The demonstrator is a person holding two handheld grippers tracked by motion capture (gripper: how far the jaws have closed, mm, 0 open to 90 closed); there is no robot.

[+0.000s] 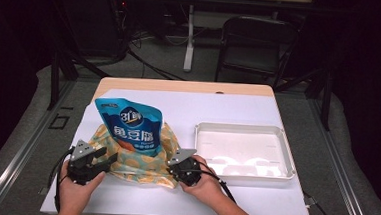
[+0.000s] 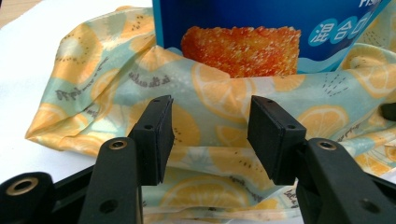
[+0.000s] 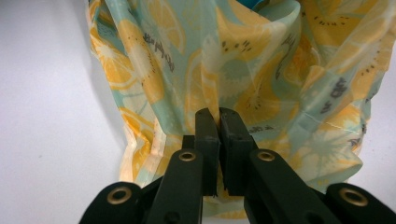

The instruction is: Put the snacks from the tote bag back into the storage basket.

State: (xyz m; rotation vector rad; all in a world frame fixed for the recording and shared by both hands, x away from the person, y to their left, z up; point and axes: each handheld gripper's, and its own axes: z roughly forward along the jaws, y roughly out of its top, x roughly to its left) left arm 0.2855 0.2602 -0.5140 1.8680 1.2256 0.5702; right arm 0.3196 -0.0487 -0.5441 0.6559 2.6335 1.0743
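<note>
A blue snack pouch (image 1: 127, 126) stands upright inside a soft bag printed with lemon and kiwi slices (image 1: 140, 163) at the table's front left. My left gripper (image 1: 107, 158) is at the bag's left side. In the left gripper view it (image 2: 210, 135) stands open, with the printed fabric (image 2: 224, 93) lying behind and below its pads and the pouch (image 2: 261, 23) rising beyond. My right gripper (image 1: 173, 164) is at the bag's right edge. In the right gripper view it (image 3: 218, 119) is shut on a fold of the bag's fabric (image 3: 261, 70).
A white rectangular tray (image 1: 286, 156) lies to the right of the bag. A white sheet (image 1: 238, 108) covers the tabletop. Beyond the table's far edge stand a dark chair (image 1: 255, 39) and a desk leg (image 1: 190, 37).
</note>
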